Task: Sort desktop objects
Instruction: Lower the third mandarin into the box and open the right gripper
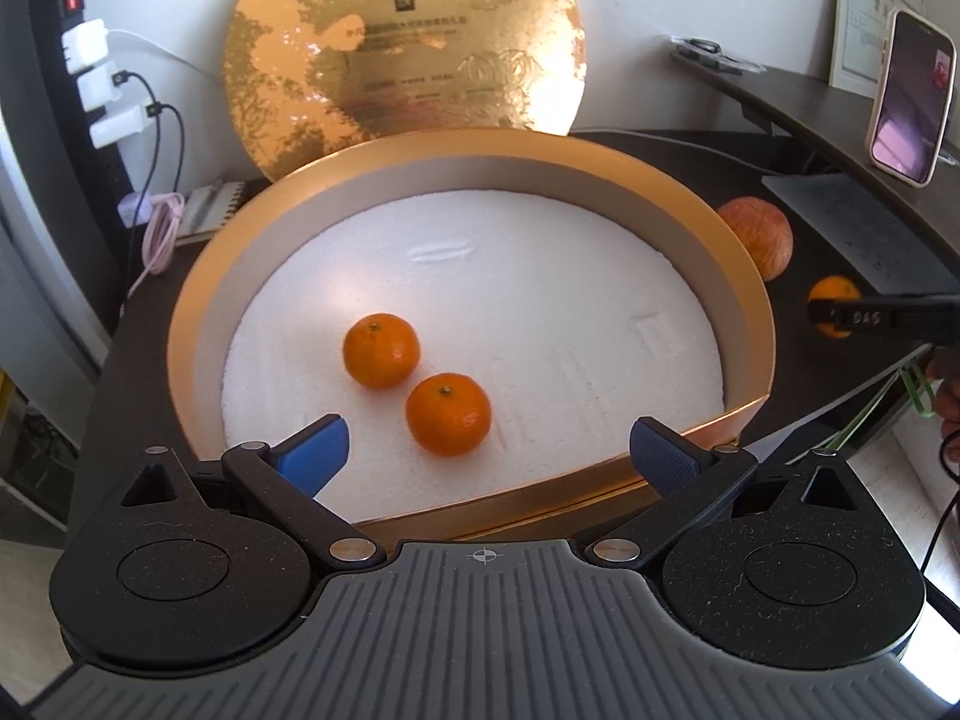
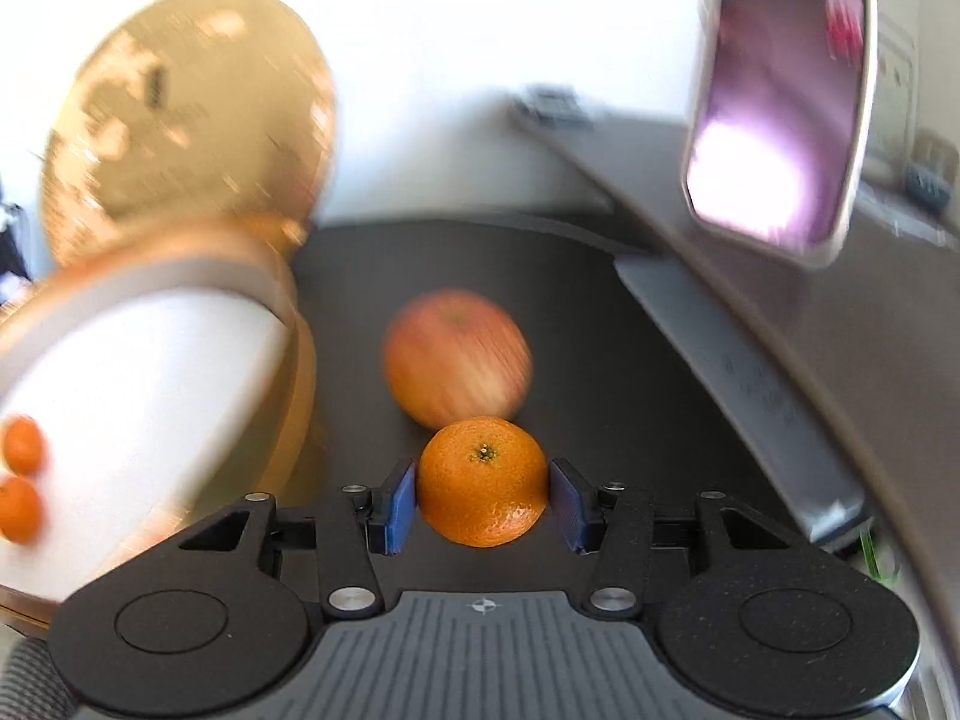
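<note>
Right wrist view: the right tongs (image 2: 482,501) are clamped on a small round orange mandarin (image 2: 482,480), blue pads pressed against its two sides, stem end facing up. A streaky red-and-yellow apple (image 2: 457,357) lies just behind the mandarin on the dark table (image 2: 600,372), near it; I cannot tell whether the two touch. The surroundings are smeared while the mandarin is sharp.

The coming move turns on one relation: the round gold-rimmed box with a white foam floor (image 2: 120,360) lies to the left of the held fruit in this view, its near wall standing between the mandarin and the foam. So the carry probably goes leftward and over that rim before release. A mandarin is nearly round, so no long axis needs lining up.

In the left wrist view the left tongs (image 1: 486,450) stand wide apart and empty, hovering over the box's near edge. Two small orange mandarins (image 1: 381,350) and (image 1: 448,414) already rest on the foam, close together, just ahead of the left tongs. The held mandarin shows at the far right, beyond the box rim and near the apple, so the right hand is the one serving it. The gold round lid (image 1: 402,42) leans against the wall behind the box.
</note>
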The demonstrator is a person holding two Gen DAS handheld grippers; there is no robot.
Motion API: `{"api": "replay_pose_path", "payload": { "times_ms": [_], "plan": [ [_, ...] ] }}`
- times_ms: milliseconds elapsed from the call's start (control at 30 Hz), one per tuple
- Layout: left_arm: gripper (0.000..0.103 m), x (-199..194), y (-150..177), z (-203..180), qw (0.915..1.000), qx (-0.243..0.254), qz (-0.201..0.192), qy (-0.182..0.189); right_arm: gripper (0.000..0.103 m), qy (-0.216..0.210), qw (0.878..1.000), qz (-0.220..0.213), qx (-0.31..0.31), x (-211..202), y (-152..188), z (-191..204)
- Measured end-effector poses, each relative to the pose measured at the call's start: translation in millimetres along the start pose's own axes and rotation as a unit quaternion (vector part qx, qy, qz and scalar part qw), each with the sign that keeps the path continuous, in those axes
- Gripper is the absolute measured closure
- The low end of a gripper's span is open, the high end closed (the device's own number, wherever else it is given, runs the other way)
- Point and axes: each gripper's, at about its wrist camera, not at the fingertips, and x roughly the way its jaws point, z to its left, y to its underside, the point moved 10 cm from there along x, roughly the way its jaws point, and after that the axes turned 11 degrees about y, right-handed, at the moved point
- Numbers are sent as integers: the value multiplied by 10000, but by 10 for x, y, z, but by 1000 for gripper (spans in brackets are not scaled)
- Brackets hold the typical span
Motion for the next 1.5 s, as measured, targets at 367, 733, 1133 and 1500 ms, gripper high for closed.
{"api": "replay_pose_path", "payload": {
  "times_ms": [367, 733, 1133, 1500],
  "plan": [
    [1, -283, 62, 494, 9986, -387, -218, -288, 55, -1346, 9865, -164, -917, -473, -172, 1275],
    [1, -349, 194, 848, 9963, -718, -174, -429, 55, -1732, 9702, 593, -1590, -299, 228, 2003],
    [1, -296, 223, 887, 9961, -780, -86, -403, 54, -1747, 9664, 775, -1720, -213, 316, 2063],
    [1, -320, 201, 752, 9970, -628, -47, -460, 38, -1716, 9739, 308, -1453, -456, 143, 1868]
  ]
}}
